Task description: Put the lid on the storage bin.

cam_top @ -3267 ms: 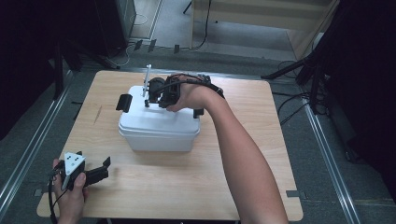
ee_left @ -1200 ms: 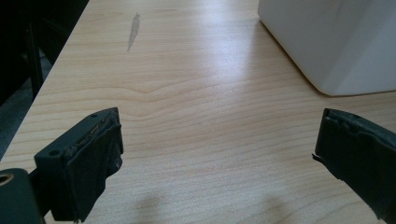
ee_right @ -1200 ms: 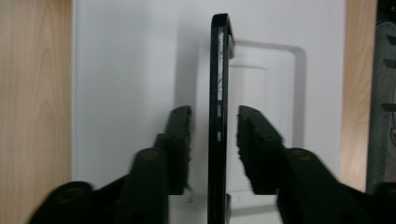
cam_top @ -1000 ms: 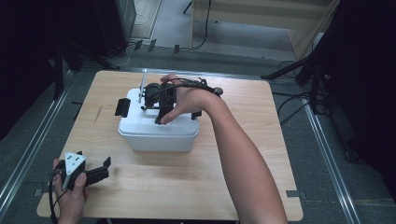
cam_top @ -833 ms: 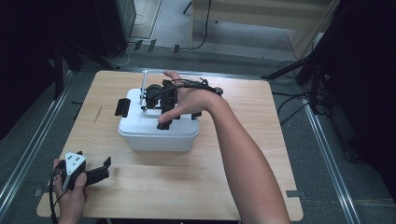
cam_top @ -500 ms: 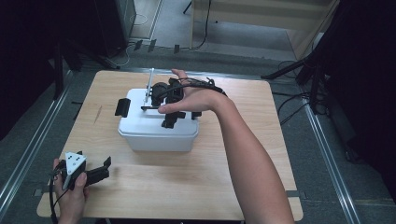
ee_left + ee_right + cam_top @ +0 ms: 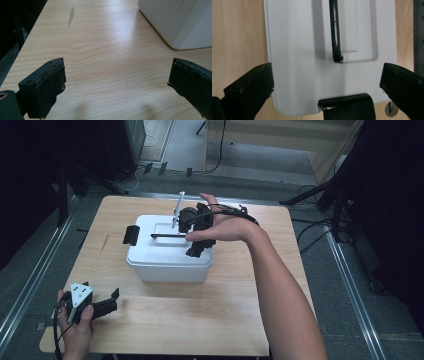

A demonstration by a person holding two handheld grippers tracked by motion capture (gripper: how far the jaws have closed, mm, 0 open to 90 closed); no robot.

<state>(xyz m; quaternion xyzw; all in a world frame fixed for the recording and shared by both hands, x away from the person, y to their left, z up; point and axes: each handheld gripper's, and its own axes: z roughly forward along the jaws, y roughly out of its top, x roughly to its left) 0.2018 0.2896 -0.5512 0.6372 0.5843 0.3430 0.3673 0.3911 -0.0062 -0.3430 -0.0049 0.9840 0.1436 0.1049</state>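
- Your landmark is the one white rectangular plastic box (image 7: 169,254) with its lid on; it sits on the light wooden table (image 7: 220,310), a little left of the middle.
- Your right gripper (image 7: 196,231) hovers over the right half of that box. Its jaws have just been opening and now stand wide, with nothing between the pads.
- In the right gripper view, the thin black carry handle (image 7: 335,32) stands up along the lid's recessed panel, and one black latch clip (image 7: 347,106) sits on the near short edge, between your jaws.
- The high view shows a second black latch clip (image 7: 131,235) on the box's left end, so two clips in all.
- Judging by this, the lid is on and the handle has been let go; I can't tell whether either clip is locked, so that may be what is left.
- Your left gripper (image 7: 100,306) rests on the table, well in front and left of the box, jaws open and empty.
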